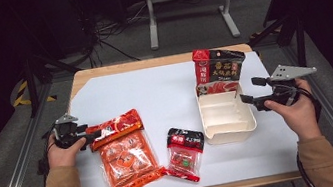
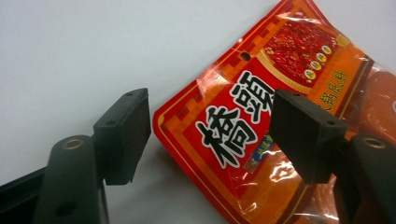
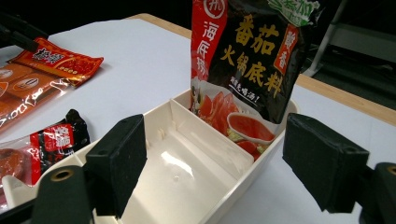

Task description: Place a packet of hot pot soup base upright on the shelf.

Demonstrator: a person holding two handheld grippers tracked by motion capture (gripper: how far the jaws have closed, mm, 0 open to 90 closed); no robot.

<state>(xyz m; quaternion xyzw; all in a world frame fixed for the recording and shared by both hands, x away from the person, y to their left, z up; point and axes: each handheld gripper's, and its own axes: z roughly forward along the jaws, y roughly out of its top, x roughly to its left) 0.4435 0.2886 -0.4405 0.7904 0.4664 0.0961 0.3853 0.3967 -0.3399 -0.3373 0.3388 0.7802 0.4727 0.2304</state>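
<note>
Dark room, grey floor, a metal frame stand at the top of the high view, and a wooden surface point(image 1: 159, 62) with a white sheet over most of it. In the lower left of the frame the left tool point(image 1: 91, 134) sits right at the top left corner of the big orange-red packet point(image 1: 126, 155), which lies flat on the sheet. Just right of it, lower center, is a small red-and-black packet point(image 1: 185, 153), also flat. Right of center there's a cream divided tray point(image 1: 229, 133), and a dark tomato soup-base pouch point(image 1: 216, 71) stands upright in its far compartment. The right tool point(image 1: 249, 90) hangs at the tray's right edge, held level, pointing left.

Left gripper view: white sheet up top, the orange-red packet point(image 2: 261, 126) coming in from the right with big black characters on it. The left tool point(image 2: 210, 130) has its jaws apart, and the packet's corner sits in the gap between them. The right pad overlaps the packet in the frame, but I can't tell if it touches; the left pad is clear of it, over the sheet. Nothing clamped.

Right gripper view: the right tool point(image 3: 215, 168) is wide apart with nothing between the pads, aimed over the cream tray point(image 3: 224, 205). The near compartment is bare, and the pouch point(image 3: 254, 60) stands in the far one, upper center. Both packets show at the left edge.
</note>
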